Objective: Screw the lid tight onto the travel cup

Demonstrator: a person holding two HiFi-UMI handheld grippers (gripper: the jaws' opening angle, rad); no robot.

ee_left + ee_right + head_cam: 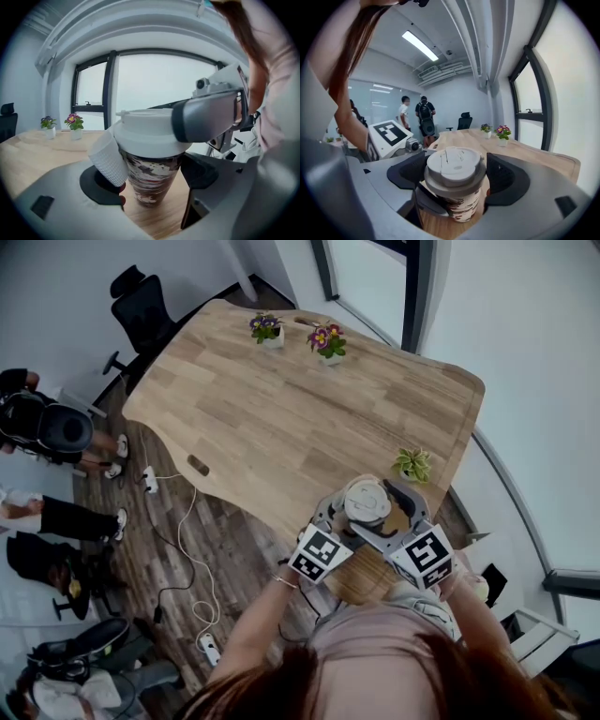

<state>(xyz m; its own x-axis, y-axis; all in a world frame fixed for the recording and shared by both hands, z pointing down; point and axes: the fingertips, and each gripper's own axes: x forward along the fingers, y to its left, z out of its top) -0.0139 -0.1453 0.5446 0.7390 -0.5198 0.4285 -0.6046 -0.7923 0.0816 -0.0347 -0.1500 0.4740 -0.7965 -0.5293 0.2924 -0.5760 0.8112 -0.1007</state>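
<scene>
Wooden worktop (pixel 281 418) carries the job at its 5 o'clock edge, close to the person.

The left hand-held gripper (pixel 149 171) is clamped round the body of the cup (pixel 151 187). Its white ribbed pad (pixel 108 161) presses on the patterned wall at 9 o'clock, just under the lid (pixel 147 129). Its dark pad (pixel 199 171) meets the wall at 3 o'clock.

The cup stands upright between the two tools. Whether its base rests on the boards or hangs just above them I cannot tell. The lid sits on the cup's mouth, roughly level, and neither gripper view shows a gap under its rim.

The right hand-held gripper (pixel 457 180) reaches in from the cup's 3 o'clock side and is closed on the lid, with one jaw at either side of the rim.

As I judge it, the early steps are done: the cup is braced, the lid is on and the turning tool has its hold. Tightening looks like the step in hand. The threads are hidden under the rim, so how far the lid is already wound down cannot be read. What seems left is to turn the lid against the held cup until it stops, then let go.
</scene>
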